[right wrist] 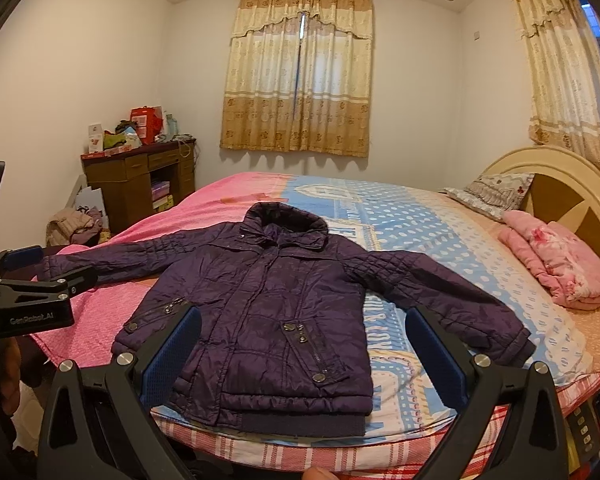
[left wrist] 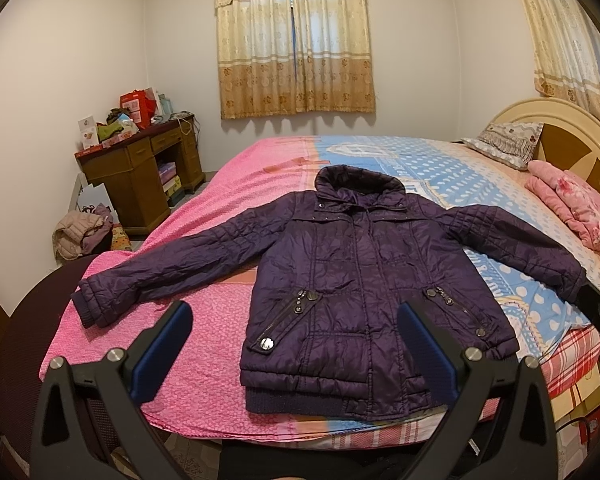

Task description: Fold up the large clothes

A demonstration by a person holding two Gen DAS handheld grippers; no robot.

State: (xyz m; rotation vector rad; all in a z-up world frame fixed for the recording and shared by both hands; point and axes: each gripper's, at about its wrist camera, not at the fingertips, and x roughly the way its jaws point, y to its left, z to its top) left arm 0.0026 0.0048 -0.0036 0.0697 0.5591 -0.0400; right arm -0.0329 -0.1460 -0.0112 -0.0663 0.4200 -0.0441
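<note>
A dark purple quilted jacket (left wrist: 352,280) lies flat, front up, on the bed, both sleeves spread out, collar toward the window. It also shows in the right wrist view (right wrist: 268,312). My left gripper (left wrist: 296,348) is open and empty, held above the jacket's hem near the bed's front edge. My right gripper (right wrist: 304,348) is open and empty, also above the hem, a little to the right. The left gripper shows at the left edge of the right wrist view (right wrist: 40,276), near the left cuff.
The bed (left wrist: 204,220) has a pink and blue sheet. A folded pink blanket (left wrist: 572,212) and a pillow (left wrist: 504,144) lie by the headboard (left wrist: 576,136). A cluttered wooden desk (left wrist: 140,168) and a pile of clothes (left wrist: 80,232) are at the left.
</note>
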